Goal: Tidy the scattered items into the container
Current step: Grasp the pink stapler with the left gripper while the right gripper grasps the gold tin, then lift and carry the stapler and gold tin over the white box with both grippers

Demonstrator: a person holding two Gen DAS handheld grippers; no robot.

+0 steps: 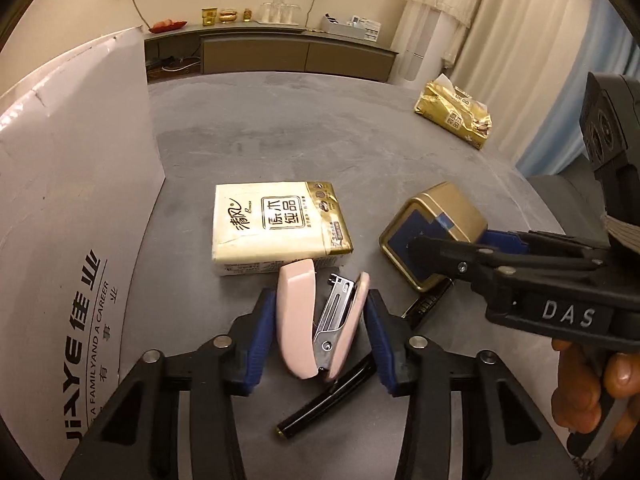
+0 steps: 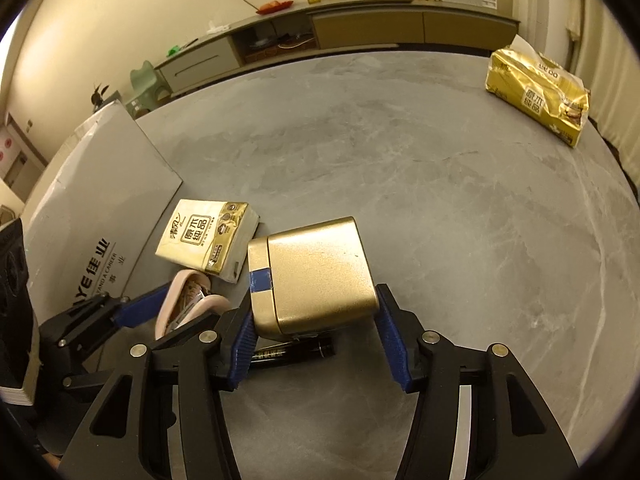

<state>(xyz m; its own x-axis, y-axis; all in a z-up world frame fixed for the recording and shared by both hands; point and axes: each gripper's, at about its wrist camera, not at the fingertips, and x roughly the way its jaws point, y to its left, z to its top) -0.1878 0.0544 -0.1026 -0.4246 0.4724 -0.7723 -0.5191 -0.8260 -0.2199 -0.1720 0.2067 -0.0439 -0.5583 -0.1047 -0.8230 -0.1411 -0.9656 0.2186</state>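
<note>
Both grippers poised on the pile; nothing visibly boxed yet.

Taking the stapler as landmark: it lies between the wide-spread fingers of the left gripper, pads beside it, contact unclear. A black pen lies just nearer. To its right the gold tin sits between the right gripper's open fingers, not clearly clamped. Just beyond lies the tissue pack; to the left stands the white box; well beyond, a gold tissue bag.
</note>
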